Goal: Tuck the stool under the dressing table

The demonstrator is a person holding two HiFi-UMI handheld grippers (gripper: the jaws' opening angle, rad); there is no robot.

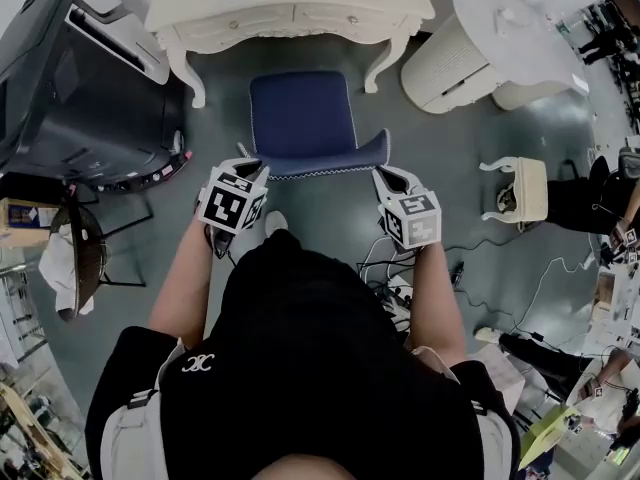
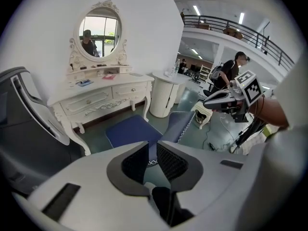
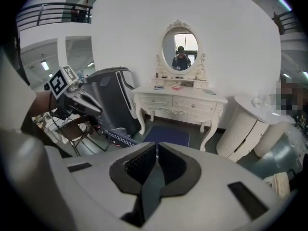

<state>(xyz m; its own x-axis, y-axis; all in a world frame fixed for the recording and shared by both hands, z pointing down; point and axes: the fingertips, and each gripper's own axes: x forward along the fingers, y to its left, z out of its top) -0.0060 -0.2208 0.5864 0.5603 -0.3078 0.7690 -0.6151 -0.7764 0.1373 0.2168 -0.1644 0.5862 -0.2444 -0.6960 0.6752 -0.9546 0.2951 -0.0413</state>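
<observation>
A blue stool with a low backrest (image 1: pixel 330 158) stands on the grey floor in front of the white dressing table (image 1: pixel 290 13), its seat (image 1: pixel 300 113) partly between the table's legs. My left gripper (image 1: pixel 247 166) hovers at the backrest's left end, its pads a narrow gap apart with nothing between them; through that gap in the left gripper view (image 2: pixel 152 150) the backrest's white-stitched edge shows. My right gripper (image 1: pixel 384 174) is at the backrest's right end, shut and empty (image 3: pixel 157 150). Whether either one touches the backrest I cannot tell.
A big black reclining chair (image 1: pixel 80 78) stands left of the table and a round white cabinet (image 1: pixel 470 53) right of it. A small white stool (image 1: pixel 520 190) and loose cables (image 1: pixel 400 268) lie on the floor at right. A dark side chair (image 1: pixel 90 253) is at left.
</observation>
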